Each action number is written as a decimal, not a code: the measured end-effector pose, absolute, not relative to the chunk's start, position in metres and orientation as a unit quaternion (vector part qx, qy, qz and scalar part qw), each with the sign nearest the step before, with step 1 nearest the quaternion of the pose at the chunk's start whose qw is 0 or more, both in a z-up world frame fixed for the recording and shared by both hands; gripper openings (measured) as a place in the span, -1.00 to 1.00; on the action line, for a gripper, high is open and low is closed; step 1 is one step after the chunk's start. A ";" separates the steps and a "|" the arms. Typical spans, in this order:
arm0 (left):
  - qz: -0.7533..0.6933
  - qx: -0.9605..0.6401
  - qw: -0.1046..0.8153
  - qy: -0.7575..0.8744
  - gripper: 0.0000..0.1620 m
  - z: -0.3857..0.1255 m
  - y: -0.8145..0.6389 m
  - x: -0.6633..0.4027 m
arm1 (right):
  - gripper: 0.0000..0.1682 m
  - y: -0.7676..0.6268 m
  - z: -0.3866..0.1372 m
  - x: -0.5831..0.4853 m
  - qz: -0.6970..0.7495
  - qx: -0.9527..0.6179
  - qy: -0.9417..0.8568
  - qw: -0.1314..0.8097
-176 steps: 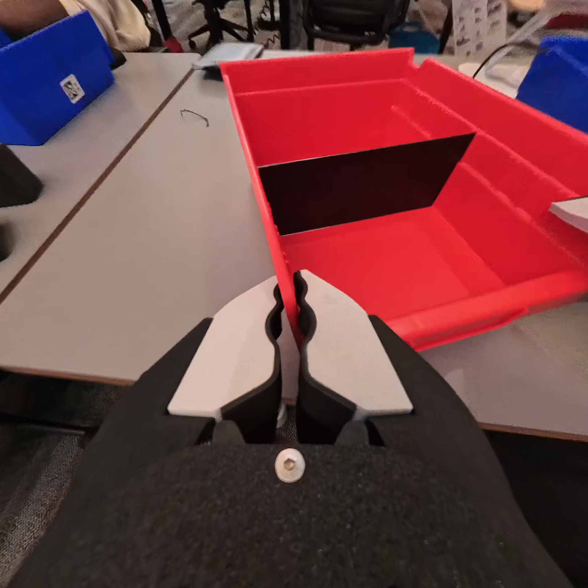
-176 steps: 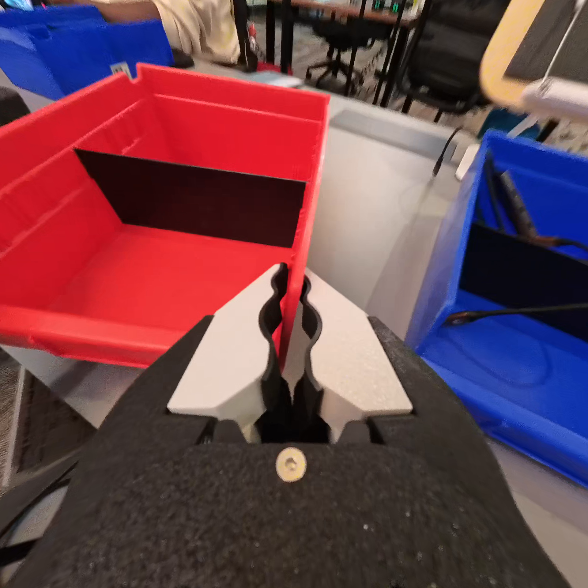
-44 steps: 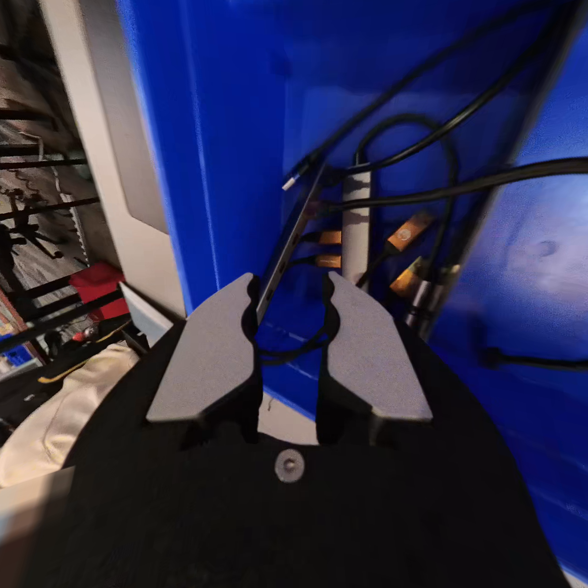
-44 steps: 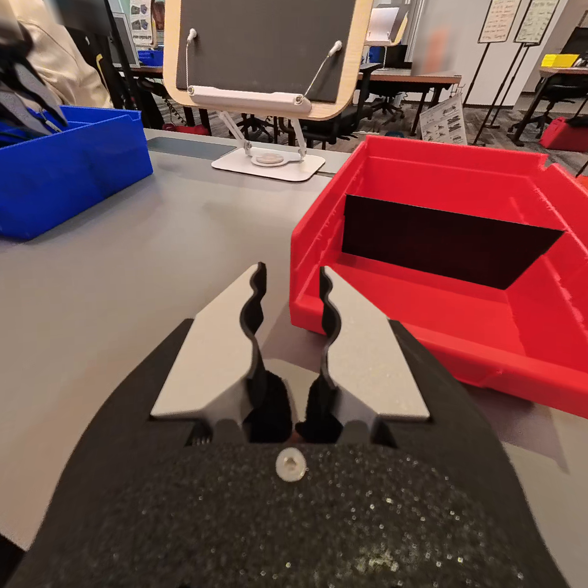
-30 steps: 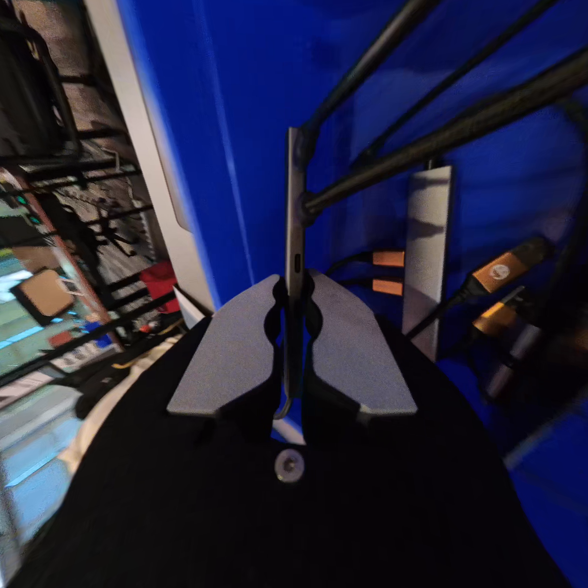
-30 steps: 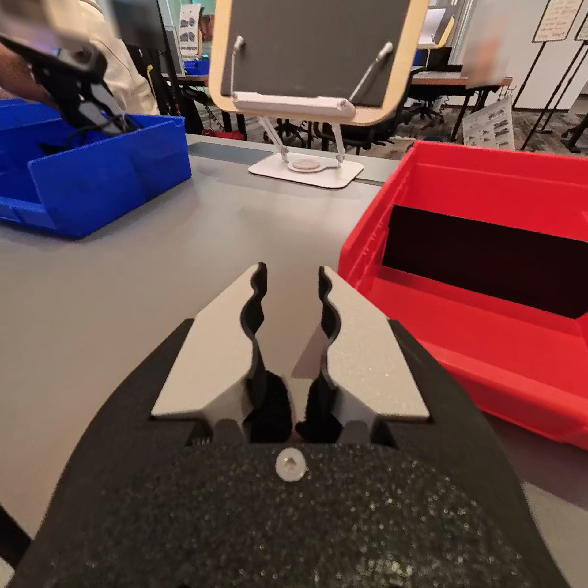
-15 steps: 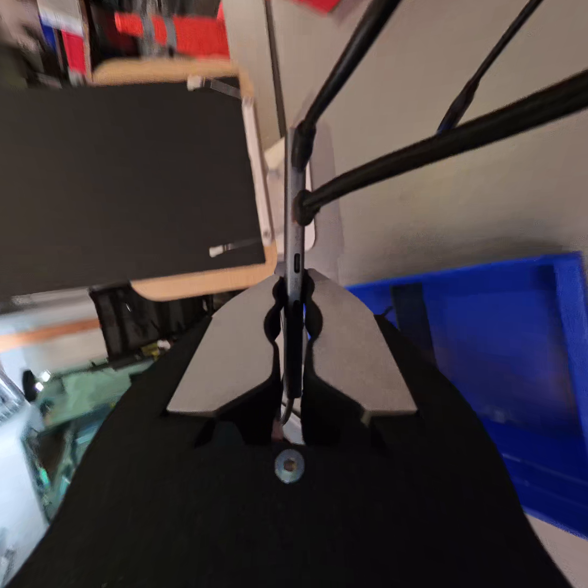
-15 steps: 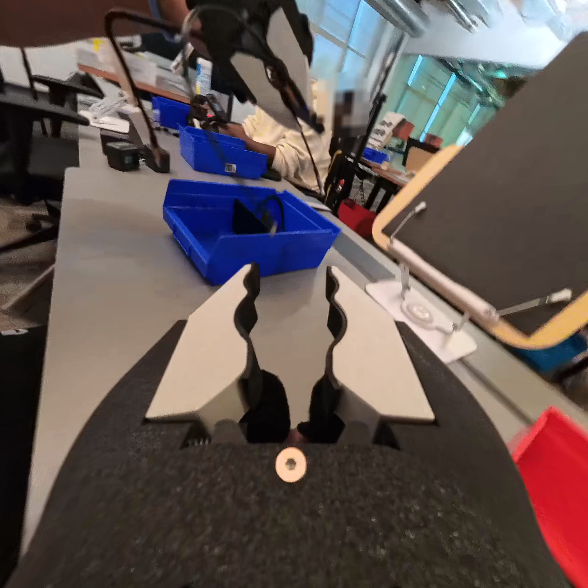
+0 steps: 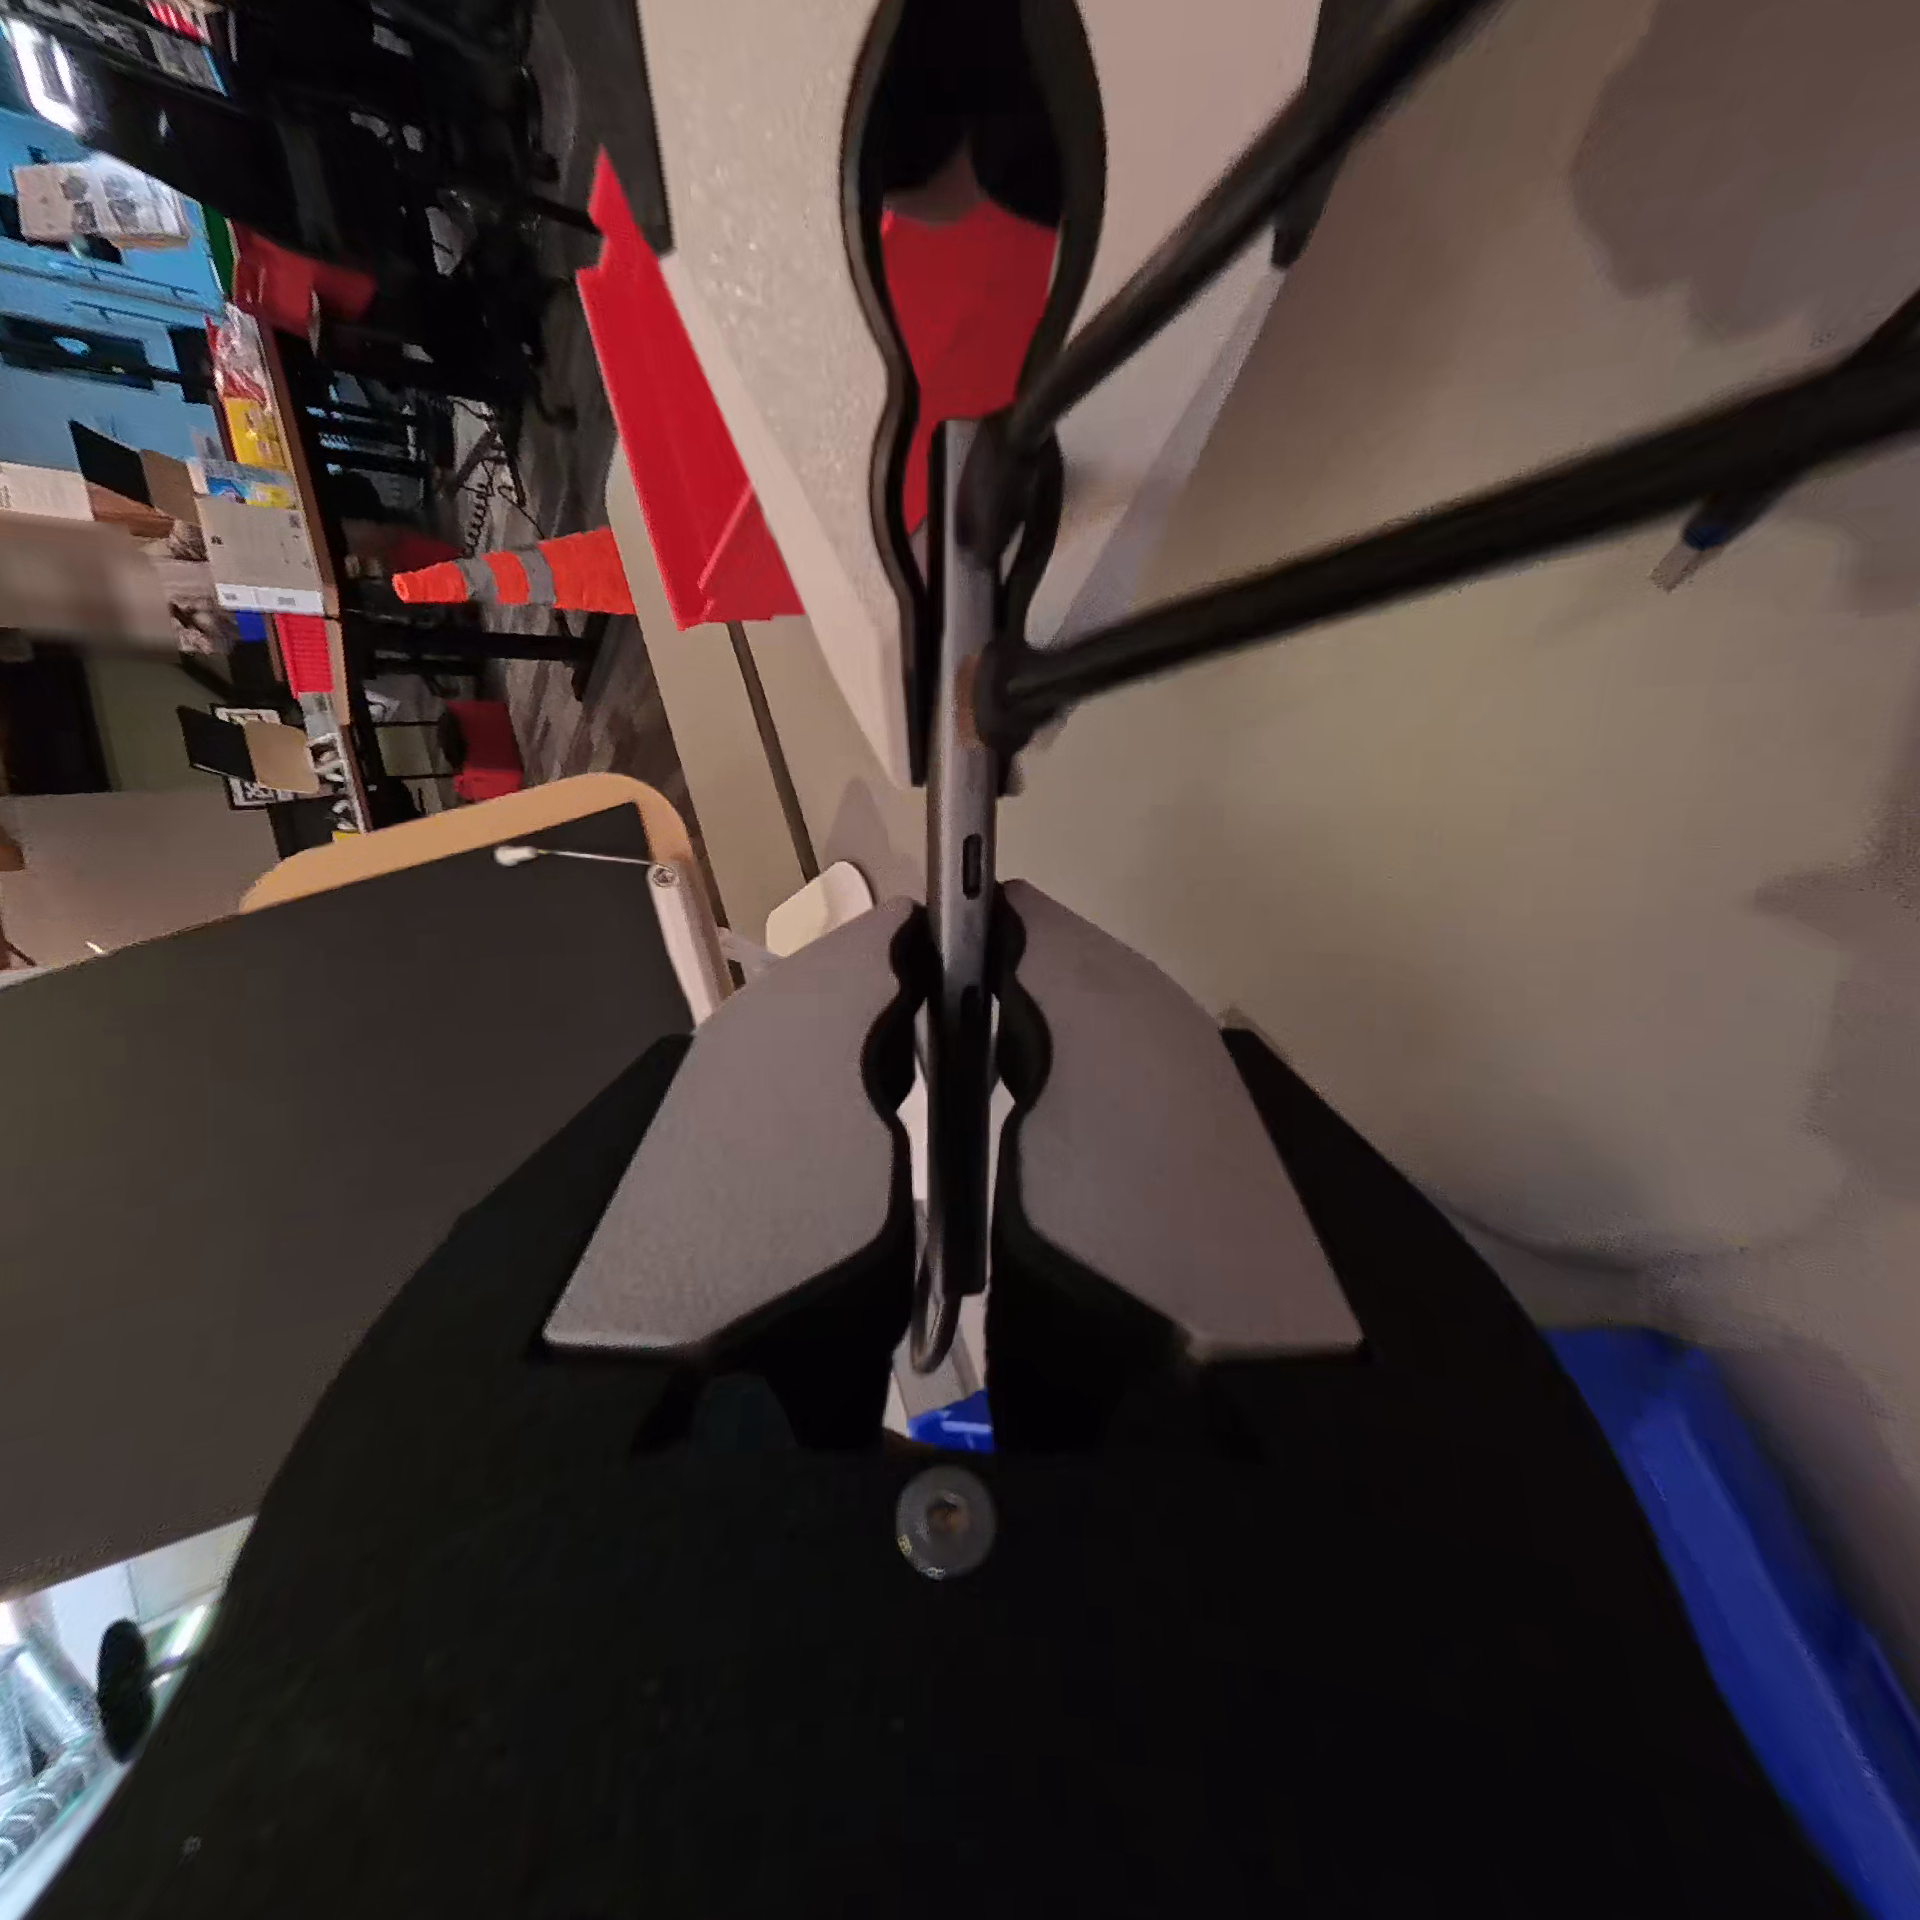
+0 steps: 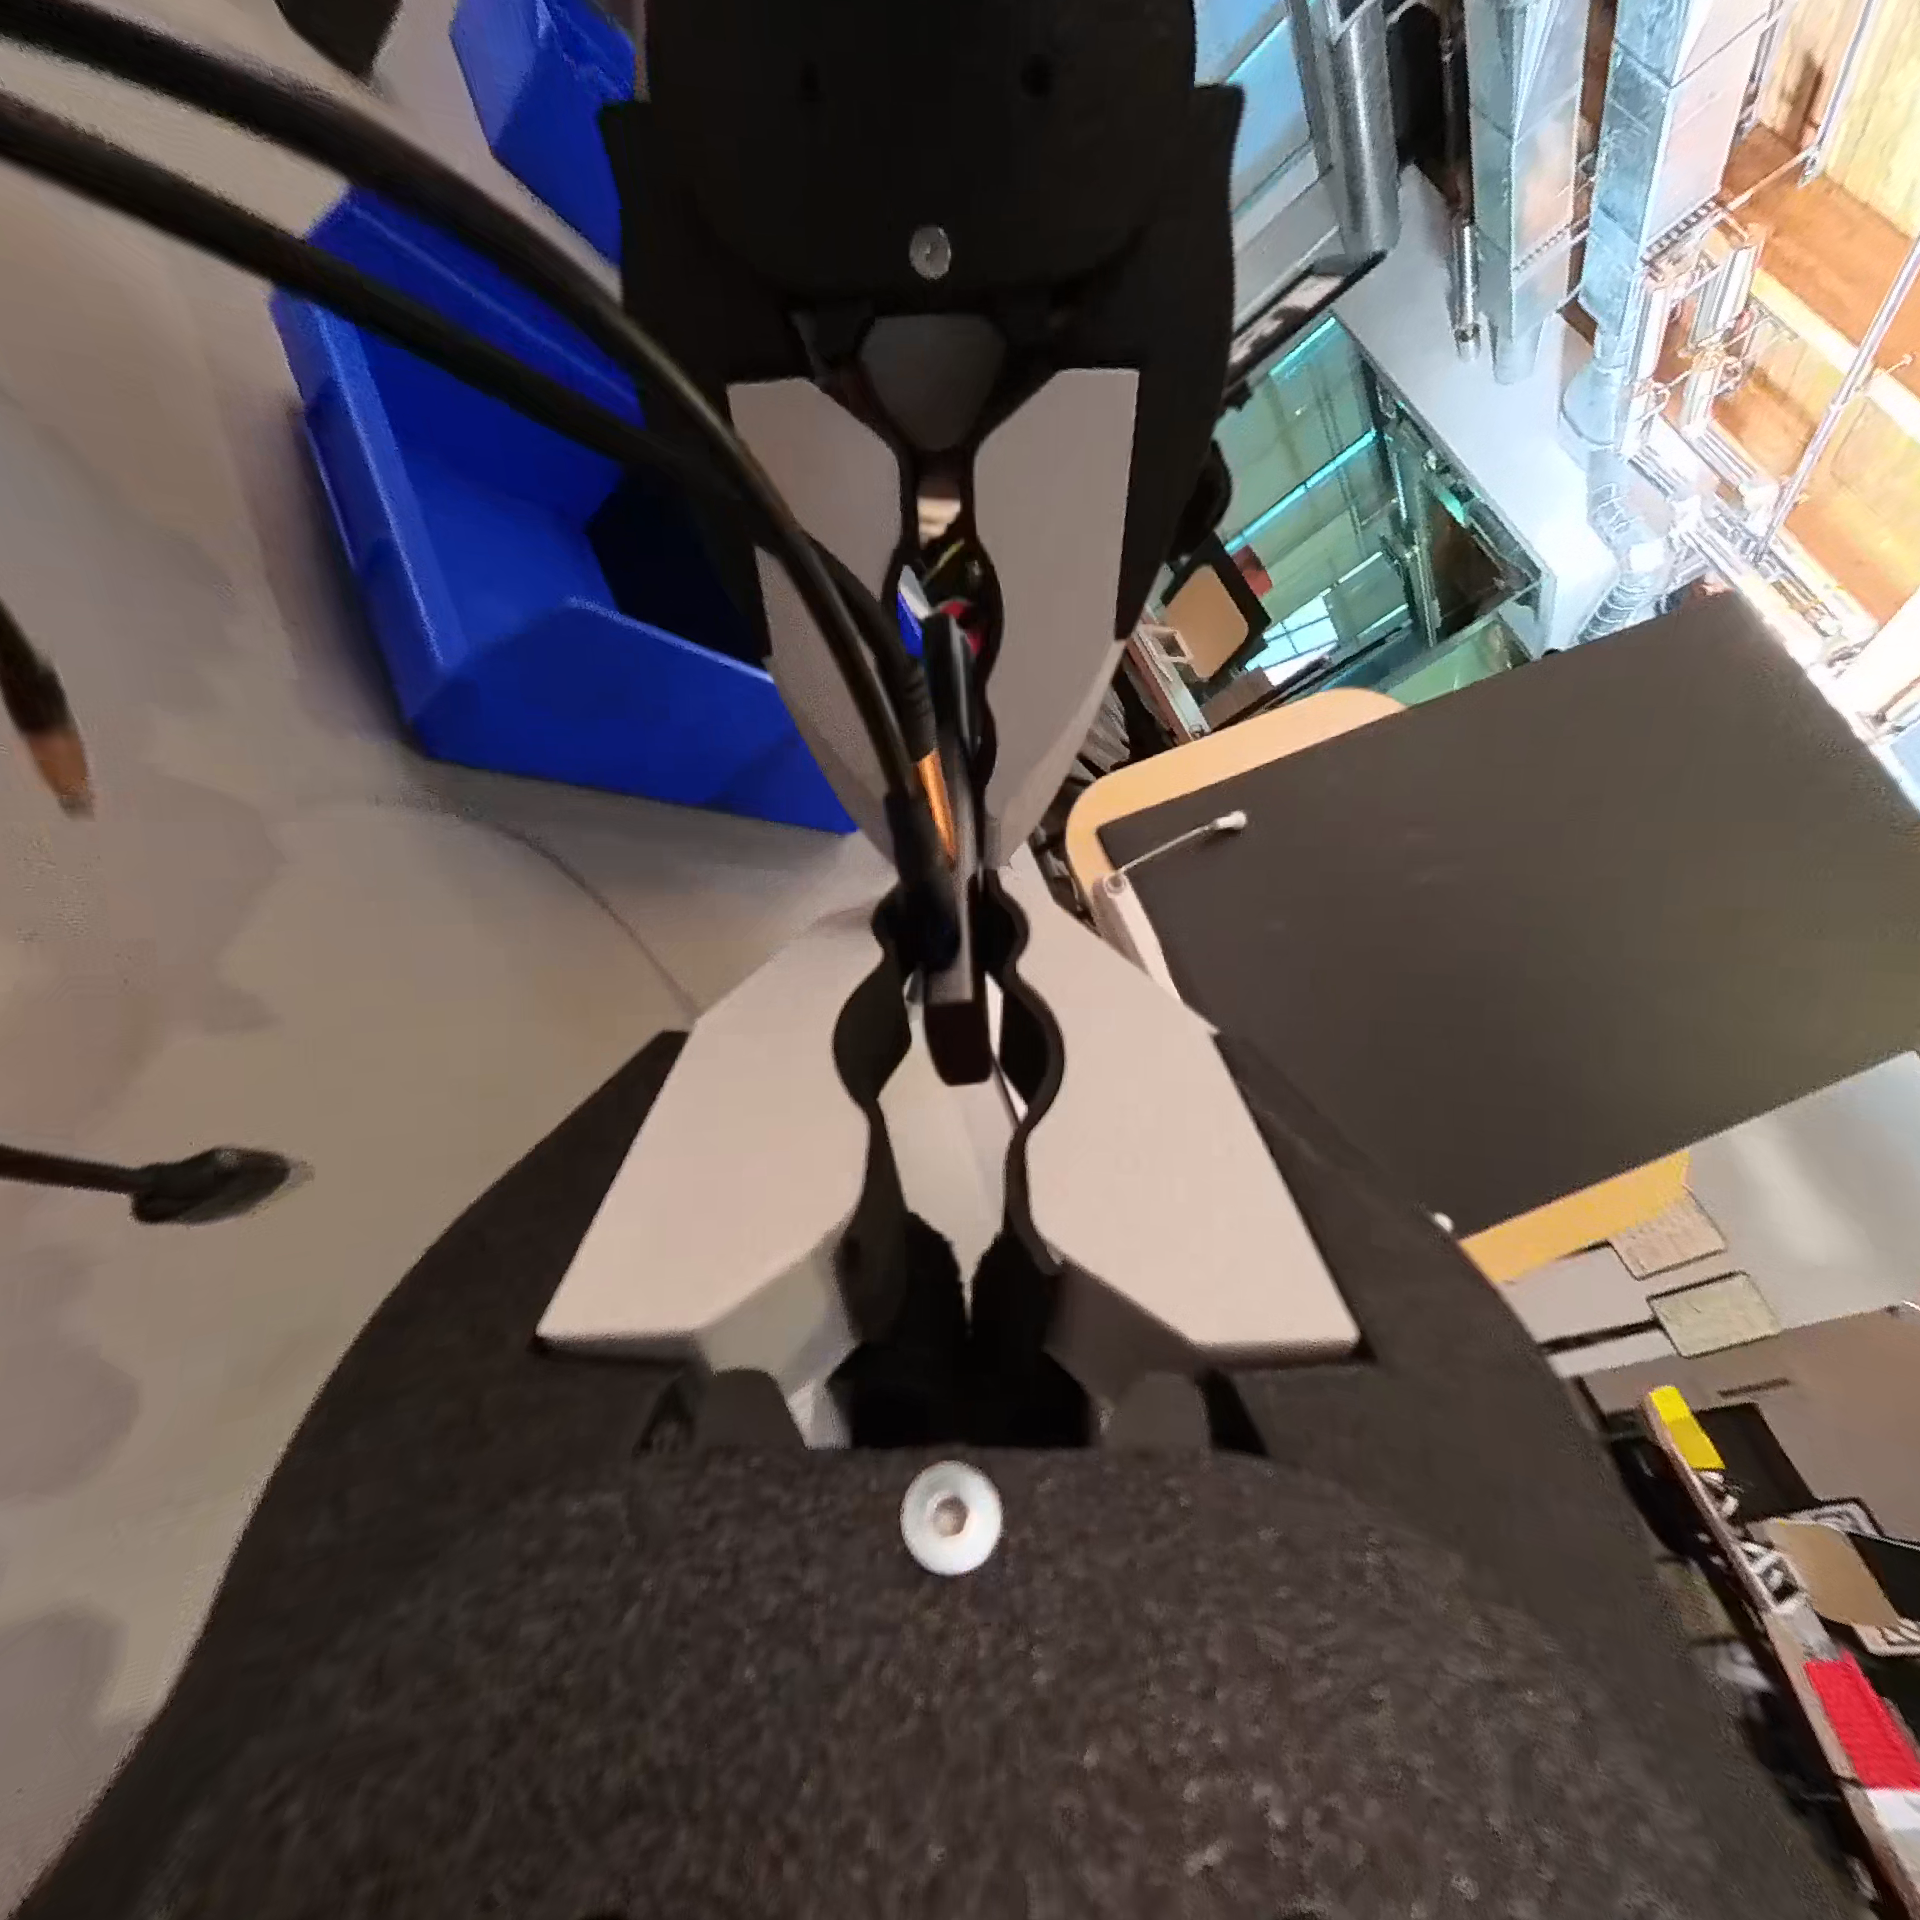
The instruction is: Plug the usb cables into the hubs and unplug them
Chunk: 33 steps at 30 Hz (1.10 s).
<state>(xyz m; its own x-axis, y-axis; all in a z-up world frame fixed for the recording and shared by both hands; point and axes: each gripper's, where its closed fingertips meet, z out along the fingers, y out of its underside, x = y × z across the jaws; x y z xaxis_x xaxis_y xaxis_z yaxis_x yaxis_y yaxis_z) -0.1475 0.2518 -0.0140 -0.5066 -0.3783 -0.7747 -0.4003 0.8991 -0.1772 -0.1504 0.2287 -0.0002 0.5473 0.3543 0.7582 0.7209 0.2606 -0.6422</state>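
A: Left gripper (image 9: 956, 914) is clamping the thin grey hub (image 9: 961, 727) edge-on, jaws closed on it, black cables (image 9: 1455, 561) trailing right.

B: Right gripper (image 10: 951, 914) is meeting it in the air above the grey surface (image 10: 312, 935), jaws narrowed around the hub's far end; whether gripping, cannot tell. Blue bin (image 10: 499, 582) is sitting behind.

A thin grey hub (image 9: 964, 831), edge-on with 2 black cables (image 9: 1455, 551) plugged in, apparently held aloft.
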 end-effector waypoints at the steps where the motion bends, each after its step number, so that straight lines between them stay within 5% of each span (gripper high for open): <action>1: 0.008 -0.233 0.444 0.865 -0.88 -0.018 0.254 -0.145 | -0.90 0.231 -0.004 -0.148 -0.147 -0.594 -0.453 0.648; 7: -0.123 -0.404 0.482 0.768 -0.53 -0.024 0.247 -0.146 | -0.91 0.244 -0.021 -0.121 -0.185 -0.616 -0.401 0.653; 17: -0.422 -0.542 0.502 0.525 -0.70 -0.035 0.224 -0.141 | -0.91 0.246 -0.051 -0.123 -0.219 -0.628 -0.399 0.631; 33: -0.414 -0.532 0.549 0.494 -0.85 -0.042 0.214 -0.145 | -0.90 0.237 -0.059 -0.141 -0.210 -0.622 -0.408 0.635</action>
<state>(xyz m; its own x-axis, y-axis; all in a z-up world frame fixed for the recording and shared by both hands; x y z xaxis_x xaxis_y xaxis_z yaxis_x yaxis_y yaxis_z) -0.1452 0.2141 -0.0425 0.1691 -0.9803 -0.1019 -0.0724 0.0908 -0.9932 -0.1406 0.2374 -0.0586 0.5792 0.2408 0.7788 0.7735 0.1395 -0.6183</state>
